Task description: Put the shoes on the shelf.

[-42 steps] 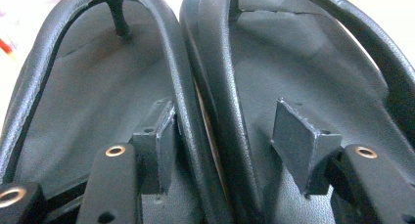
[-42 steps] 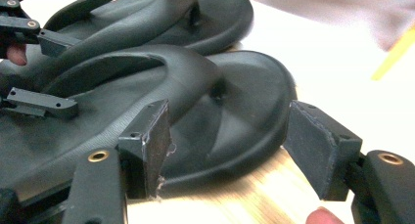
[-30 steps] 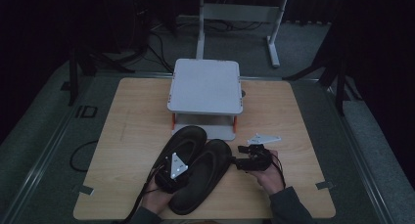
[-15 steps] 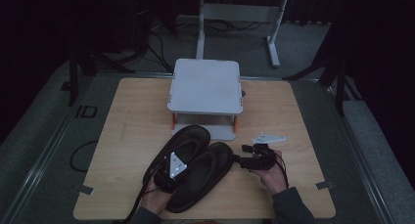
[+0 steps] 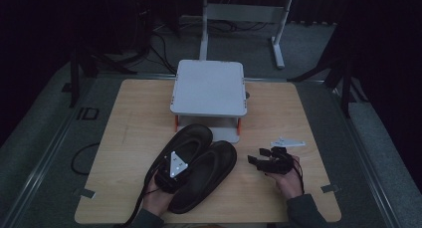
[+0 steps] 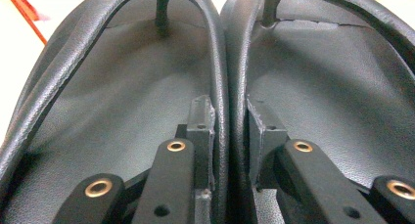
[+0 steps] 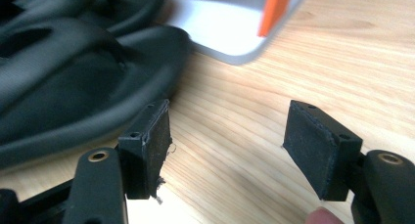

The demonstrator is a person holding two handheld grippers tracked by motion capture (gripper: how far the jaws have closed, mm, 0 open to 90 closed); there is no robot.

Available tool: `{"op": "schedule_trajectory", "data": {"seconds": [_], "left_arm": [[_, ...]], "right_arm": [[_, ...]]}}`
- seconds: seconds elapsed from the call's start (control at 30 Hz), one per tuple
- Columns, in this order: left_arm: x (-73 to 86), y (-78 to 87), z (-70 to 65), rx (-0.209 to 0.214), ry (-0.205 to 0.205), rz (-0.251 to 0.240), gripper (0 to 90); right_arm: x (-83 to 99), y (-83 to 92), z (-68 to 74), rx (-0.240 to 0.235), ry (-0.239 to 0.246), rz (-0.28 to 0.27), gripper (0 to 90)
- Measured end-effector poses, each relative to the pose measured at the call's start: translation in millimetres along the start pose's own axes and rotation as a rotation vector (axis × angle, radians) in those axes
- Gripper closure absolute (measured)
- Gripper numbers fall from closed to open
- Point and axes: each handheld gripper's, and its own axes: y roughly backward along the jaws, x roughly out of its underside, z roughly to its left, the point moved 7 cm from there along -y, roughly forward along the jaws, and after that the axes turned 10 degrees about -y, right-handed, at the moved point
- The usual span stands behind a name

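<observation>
Two black leather-look sandals side by side, inner rims pinched together by left gripper, right gripper spread.

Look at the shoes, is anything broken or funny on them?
One odd spot: the right-hand black sandal has a ragged crack in its lining near the toe post, like peeling material. The left gripper pinches the two sandals' inner edges together, the other being the left sandal. Nothing spilled on the table.

Left gripper jaws closed, seemingly pinching both sandals together.
</observation>
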Motion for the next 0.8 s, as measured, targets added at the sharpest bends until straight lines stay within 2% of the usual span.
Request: {"op": "schedule_trajectory", "data": {"seconds": [0.03,0.07,0.13,0.23,0.4,0.8], "left_arm": [[0.0,0.0,0.0,0.0,0.0,0.0,74.8],[-0.4,0.0,1.0,-0.002,0.002,0.0,74.8],[-1.4,-1.1,3.3,-0.001,0.008,-0.004,74.8],[-2.6,-1.9,5.2,0.004,0.008,-0.006,74.8],[-8.8,-3.2,10.9,-0.009,0.014,-0.016,74.8],[-23.6,-14.3,22.8,-0.041,0.056,-0.027,74.8]], "right_arm": [[0.0,0.0,0.0,0.0,0.0,0.0,33.8],[2.8,2.8,-7.5,0.013,-0.016,-0.001,33.8],[4.5,4.7,-12.9,0.021,-0.03,-0.004,33.8],[5.4,6.1,-17.1,0.027,-0.04,-0.008,33.8],[6.2,3.9,-17.6,0.029,-0.039,-0.003,33.7],[8.4,1.1,-20.2,0.031,-0.05,0.002,33.7]]}}
